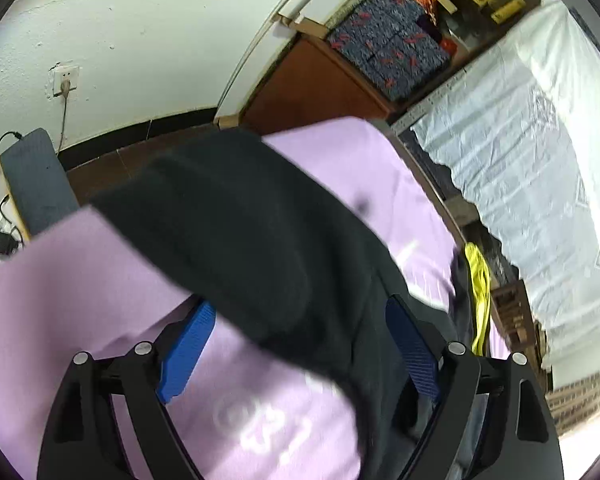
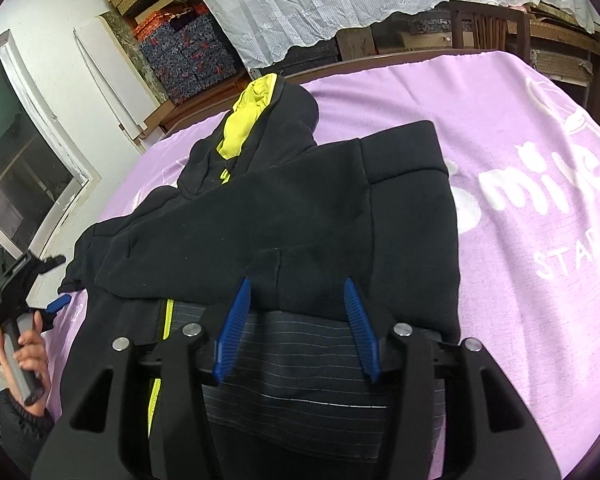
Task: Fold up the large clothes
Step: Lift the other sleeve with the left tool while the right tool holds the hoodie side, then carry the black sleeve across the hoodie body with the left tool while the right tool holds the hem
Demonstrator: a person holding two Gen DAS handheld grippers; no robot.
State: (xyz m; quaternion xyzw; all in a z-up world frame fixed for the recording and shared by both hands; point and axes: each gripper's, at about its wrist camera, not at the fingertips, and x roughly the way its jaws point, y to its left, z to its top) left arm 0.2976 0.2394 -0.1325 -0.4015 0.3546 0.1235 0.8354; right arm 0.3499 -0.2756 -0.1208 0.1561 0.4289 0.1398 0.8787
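Patterned storage boxes [image 2: 188, 54] sit beside a white lace curtain [image 2: 340, 4], behind a lilac blanket [image 2: 520, 152].

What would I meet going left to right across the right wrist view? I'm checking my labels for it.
Person's hand holding the left gripper → black hoodie with yellow-lined hood → white lettering on the purple blanket.

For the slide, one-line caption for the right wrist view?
Right gripper jaws open over a black hoodie with yellow-lined hood, sleeves folded in, on a purple blanket.
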